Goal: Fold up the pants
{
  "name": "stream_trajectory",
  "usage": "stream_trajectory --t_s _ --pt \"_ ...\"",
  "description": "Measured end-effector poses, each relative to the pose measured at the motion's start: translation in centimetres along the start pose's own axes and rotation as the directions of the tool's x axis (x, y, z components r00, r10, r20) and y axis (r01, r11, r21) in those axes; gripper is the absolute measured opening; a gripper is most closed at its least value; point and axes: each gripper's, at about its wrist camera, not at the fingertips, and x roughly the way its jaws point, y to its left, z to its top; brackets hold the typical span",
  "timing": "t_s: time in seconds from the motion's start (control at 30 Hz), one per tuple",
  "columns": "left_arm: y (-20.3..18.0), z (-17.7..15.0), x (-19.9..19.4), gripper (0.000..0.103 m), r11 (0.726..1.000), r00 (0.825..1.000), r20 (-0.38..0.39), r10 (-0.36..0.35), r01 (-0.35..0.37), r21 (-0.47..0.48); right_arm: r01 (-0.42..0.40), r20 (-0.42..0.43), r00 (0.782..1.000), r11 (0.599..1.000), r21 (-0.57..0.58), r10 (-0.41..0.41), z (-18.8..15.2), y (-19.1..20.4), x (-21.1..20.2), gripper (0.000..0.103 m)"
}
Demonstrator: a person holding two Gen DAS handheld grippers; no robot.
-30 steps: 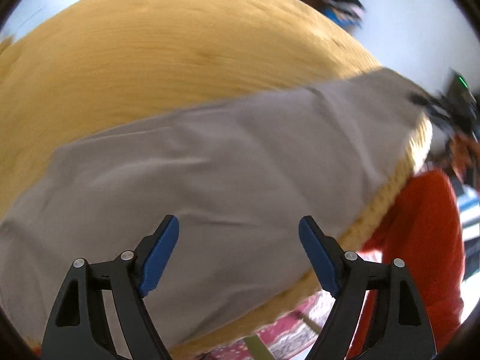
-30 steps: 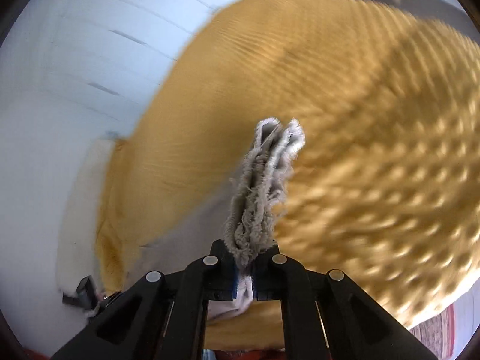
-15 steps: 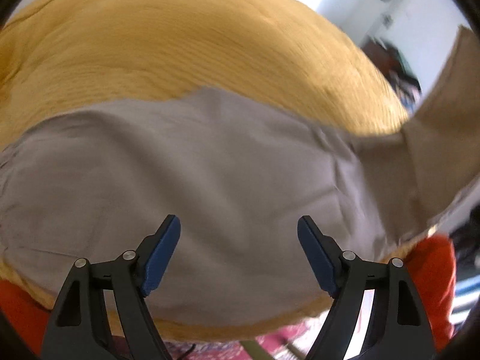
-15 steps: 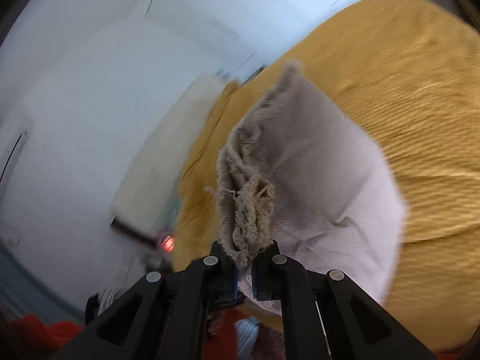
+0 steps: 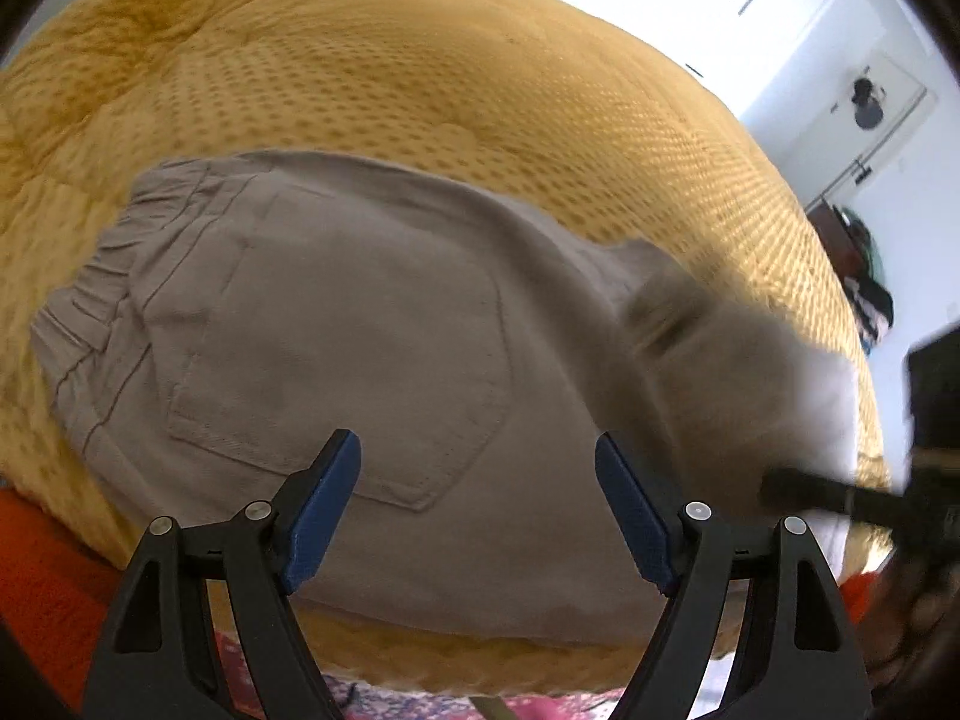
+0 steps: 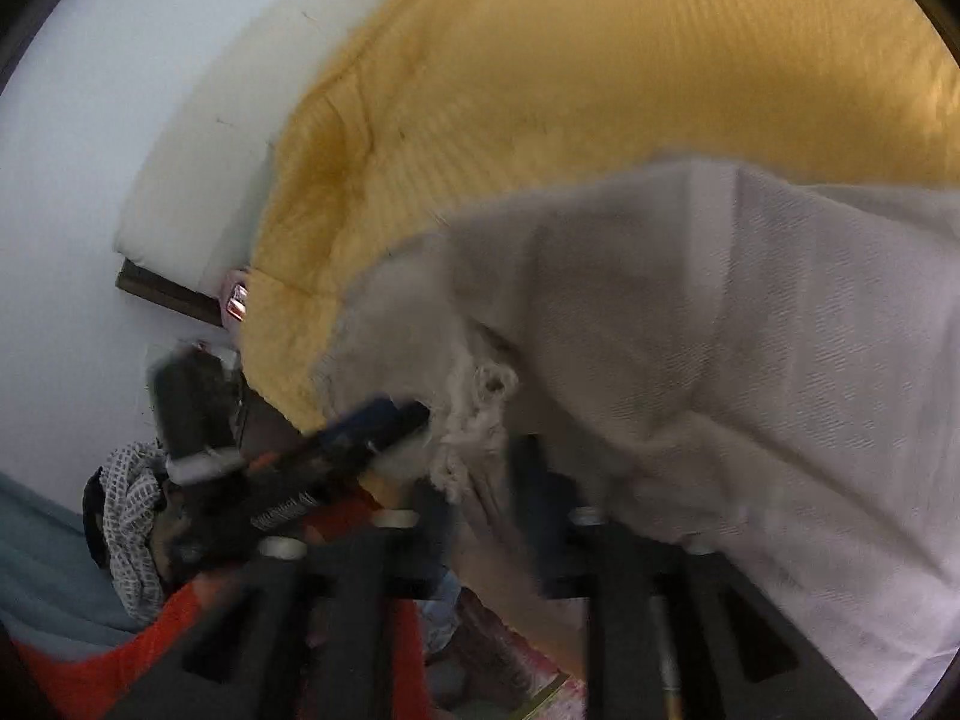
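Grey-beige pants (image 5: 360, 330) lie on a yellow bedspread (image 5: 480, 90), waistband to the left and a back pocket in the middle. My left gripper (image 5: 475, 441) hovers open just over the pocket, nothing between its blue pads. In the right wrist view the pants leg (image 6: 750, 330) is folded over, blurred by motion. My right gripper (image 6: 480, 480) is opening its jaws; the frayed hem (image 6: 480, 384) still hangs between them, and the pads no longer pinch it. One blue-padded finger (image 6: 372, 420) of the left gripper shows close beside the hem.
The bedspread (image 6: 600, 60) covers a bed whose front edge runs just below the pants. A person's orange-red garment (image 5: 42, 570) stands against that edge. A patterned rug (image 5: 540, 708) lies below. White bedding (image 6: 198, 180) and a checked cloth (image 6: 132, 510) sit off to the left.
The right gripper swung the frayed leg end across to the waist end near the left gripper, then its jaws parted. The left gripper slid along the pants to the back pocket.
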Motion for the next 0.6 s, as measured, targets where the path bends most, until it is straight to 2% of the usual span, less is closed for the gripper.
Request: stream_trajectory --t_s 0.03,0.07,0.13,0.2,0.27,0.33,0.4,0.47,0.5,0.53,0.57,0.6 --pt "0.5 0.0 -0.2 0.082 1.000 1.000 0.003 -0.008 0.008 -0.019 -0.045 -0.006 0.999 0.998 0.034 0.045 -0.7 -0.4 -0.2 0.054" --pt "0.8 0.2 -0.5 0.083 0.999 1.000 0.006 -0.016 0.016 -0.032 -0.080 0.004 0.997 0.996 0.046 0.080 -1.3 -0.7 -1.0 0.055" --pt "1.2 0.1 -0.8 0.084 0.998 0.999 0.019 -0.033 0.034 -0.054 -0.093 0.057 0.994 0.996 0.013 0.092 -2.2 -1.0 -3.9 0.055" --pt "0.9 0.4 -0.8 0.085 0.998 0.999 0.030 -0.039 0.040 -0.050 -0.014 0.170 0.985 0.998 -0.057 0.024 -3.2 -1.1 -8.5 0.055" --pt "0.0 0.2 -1.2 0.084 0.998 0.998 0.045 -0.053 0.054 -0.027 0.113 0.295 0.952 0.990 -0.084 -0.084 -4.2 -2.2 -13.5 0.055" --pt "-1.5 0.1 -1.7 0.084 0.997 0.995 0.066 -0.073 0.073 0.013 0.179 0.327 0.934 0.981 -0.079 -0.144 -4.9 -3.6 -15.9 0.054" --pt "-3.7 0.0 -2.4 0.084 0.994 0.991 0.090 -0.100 0.094 0.063 0.213 0.304 0.936 0.974 -0.082 -0.179 -5.8 -6.4 -16.8 0.037" --pt "-6.3 -0.2 -2.8 0.084 0.984 0.985 0.101 -0.138 0.124 0.131 0.273 0.224 0.943 0.958 -0.087 -0.248 -7.2 -8.4 -14.9 0.028" --pt "-7.8 -0.3 -2.8 0.085 0.974 0.983 0.094 -0.157 0.139 0.178 0.332 0.156 0.935 0.941 -0.068 -0.318 -8.2 -9.9 -13.1 0.019" --pt "-9.9 -0.4 -2.4 0.085 0.957 0.982 0.078 -0.171 0.147 0.251 0.367 0.111 0.926 0.929 -0.043 -0.361 -8.9 -11.2 -11.8 0.016" --pt "-11.1 -0.6 -2.0 0.085 0.946 0.984 0.065 -0.164 0.138 0.294 0.367 0.084 0.927 0.930 -0.006 -0.365 -9.8 -12.5 -10.9 0.012" --pt "-12.4 -0.7 -1.1 0.085 0.934 0.988 0.039 -0.148 0.127 0.334 0.345 0.096 0.933 0.938 0.020 -0.345 -10.1 -13.0 -11.2 0.011"
